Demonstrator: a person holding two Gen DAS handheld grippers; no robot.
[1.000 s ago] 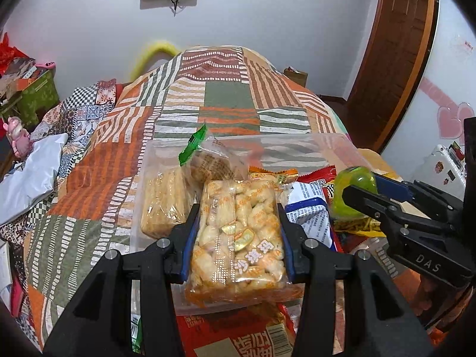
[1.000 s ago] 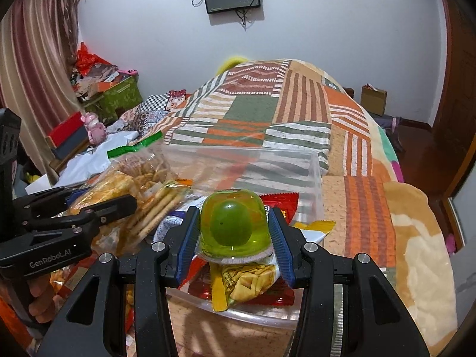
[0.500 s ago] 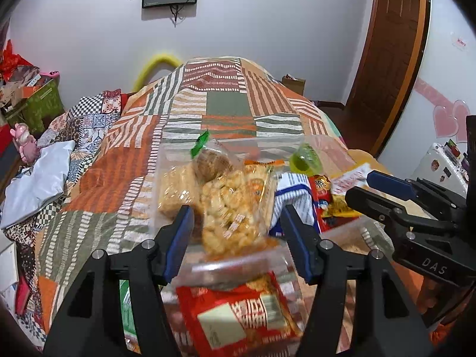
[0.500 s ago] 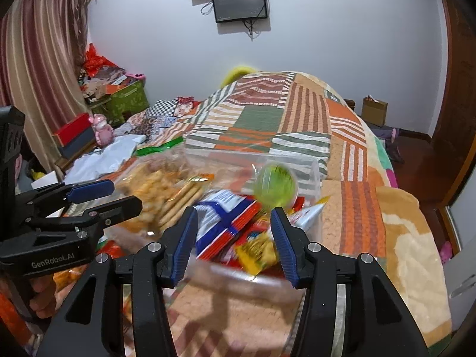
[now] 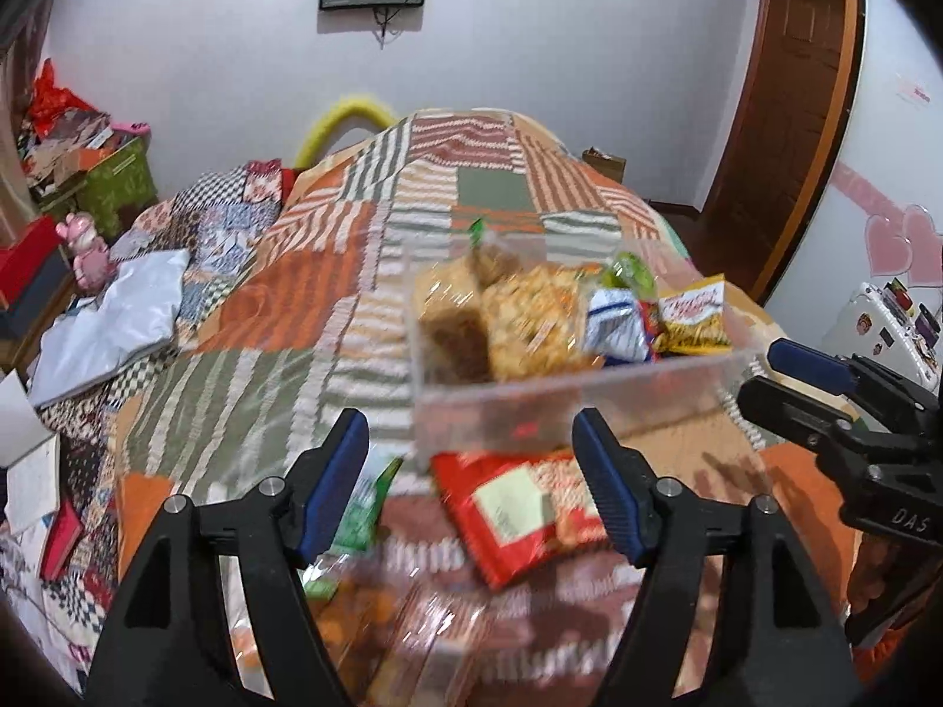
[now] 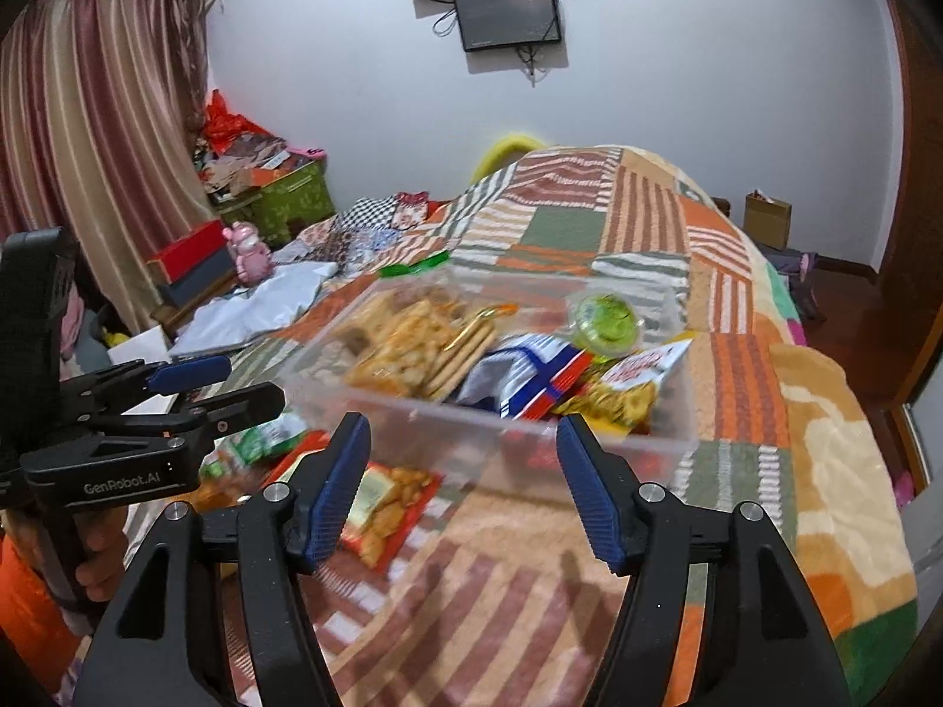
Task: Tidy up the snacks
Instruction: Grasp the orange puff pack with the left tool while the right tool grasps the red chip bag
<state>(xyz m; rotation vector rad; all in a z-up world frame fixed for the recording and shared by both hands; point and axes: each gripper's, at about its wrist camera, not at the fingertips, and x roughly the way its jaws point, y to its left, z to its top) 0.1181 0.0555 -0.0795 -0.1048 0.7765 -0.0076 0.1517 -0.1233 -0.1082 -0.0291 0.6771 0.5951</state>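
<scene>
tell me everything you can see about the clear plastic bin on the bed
The clear plastic bin is a rectangular, see-through, open-topped tub resting flat on the patchwork blanket. It holds a cracker pack, a blue and white packet, a yellow snack bag and a green jelly cup. A red snack bag lies outside by its near wall. Neither hand-held gripper touches it.

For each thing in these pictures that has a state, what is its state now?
Left gripper: open, holding nothing.
Right gripper: open, holding nothing.
Clear bin: no lid, holds snacks.
Green jelly cup: in the bin, tipped over.
Red packet: on the bed, outside the bin.
Wall screen: dark.
</scene>
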